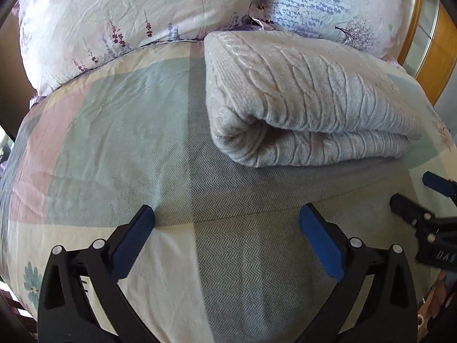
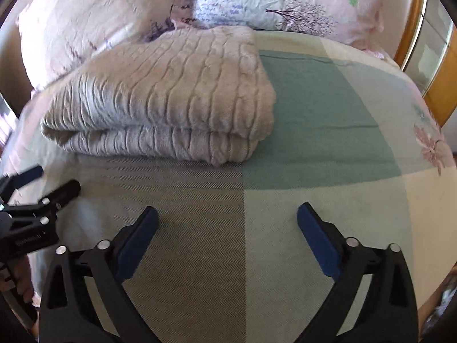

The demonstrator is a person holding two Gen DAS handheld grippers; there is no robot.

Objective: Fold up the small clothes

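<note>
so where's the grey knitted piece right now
The folded grey knit lies on the patchwork bedspread, just before the floral pillows: right of centre in the left wrist view, left of centre in the right wrist view, beyond both open grippers.

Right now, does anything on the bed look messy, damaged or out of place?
Nothing stands out. The grey knit garment lies neatly folded on the checked bedspread before the pillows. Both claws, left and right, are open and empty, apart from it.

Two floral pillows (wrinkled) top a patchwork bedsheet.
</note>
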